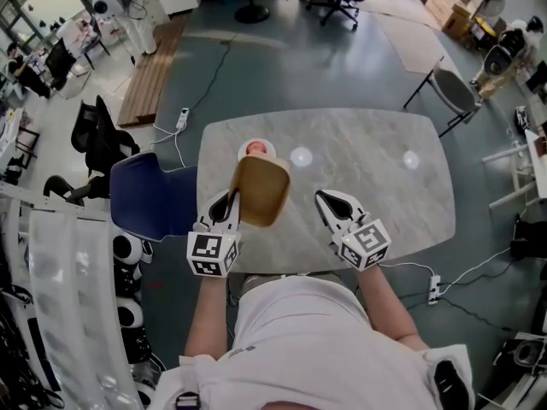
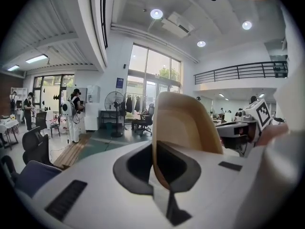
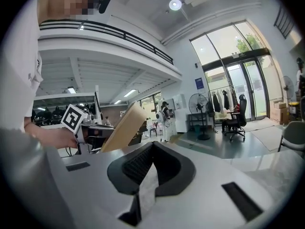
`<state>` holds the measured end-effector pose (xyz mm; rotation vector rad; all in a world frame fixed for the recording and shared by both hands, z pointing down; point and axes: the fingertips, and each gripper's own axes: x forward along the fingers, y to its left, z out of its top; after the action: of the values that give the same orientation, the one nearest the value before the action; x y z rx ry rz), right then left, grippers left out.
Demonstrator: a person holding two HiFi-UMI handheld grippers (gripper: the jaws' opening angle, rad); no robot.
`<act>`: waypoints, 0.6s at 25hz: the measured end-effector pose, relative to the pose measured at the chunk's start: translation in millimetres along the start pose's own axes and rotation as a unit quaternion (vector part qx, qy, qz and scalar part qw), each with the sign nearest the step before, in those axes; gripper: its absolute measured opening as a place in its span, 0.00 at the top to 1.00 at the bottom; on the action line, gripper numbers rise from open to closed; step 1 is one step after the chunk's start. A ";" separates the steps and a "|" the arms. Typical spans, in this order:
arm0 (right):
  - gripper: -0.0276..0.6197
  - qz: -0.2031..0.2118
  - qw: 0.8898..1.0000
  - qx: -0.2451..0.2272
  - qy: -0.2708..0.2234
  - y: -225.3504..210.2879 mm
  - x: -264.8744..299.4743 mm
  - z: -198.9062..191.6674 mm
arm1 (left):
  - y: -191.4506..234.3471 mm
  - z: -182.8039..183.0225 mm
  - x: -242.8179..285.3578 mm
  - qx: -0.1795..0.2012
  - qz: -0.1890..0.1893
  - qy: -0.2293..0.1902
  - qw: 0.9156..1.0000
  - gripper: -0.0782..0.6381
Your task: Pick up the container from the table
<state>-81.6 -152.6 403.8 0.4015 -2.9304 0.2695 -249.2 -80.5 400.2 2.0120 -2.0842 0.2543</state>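
Pale marbled table point(image 1: 385, 195), round-cornered, open floor on every side. A blue chair point(image 1: 149, 199) stands off the table's left edge. Over the table's near left, the left gripper point(image 1: 232, 198) pinches the wall of a smooth tan container point(image 1: 261, 190), held clear of the top. Over the table's near middle, the right gripper point(image 1: 328, 200) is pressed together, empty.

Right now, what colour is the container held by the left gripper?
Tan brown container; clearest in the left gripper view.

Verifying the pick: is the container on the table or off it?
Off it. The left gripper is shut on the container's wall and holds it tilted above the table; the left gripper view shows only room behind it.
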 end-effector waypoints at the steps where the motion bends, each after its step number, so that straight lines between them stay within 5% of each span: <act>1: 0.94 0.003 1.000 -0.004 0.001 2.2 1.2 -0.4 | 0.8 -0.5 -1.8 0.000 0.002 -0.002 1.000 0.88; 15: 0.95 0.020 0.999 -0.047 0.012 23.9 8.3 -7.0 | 17.4 -10.5 -10.7 0.008 0.018 -0.005 1.000 0.88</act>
<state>-95.1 -130.7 408.4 0.3248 -2.9165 0.1397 -265.8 -66.5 407.8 1.9895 -2.1323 0.2695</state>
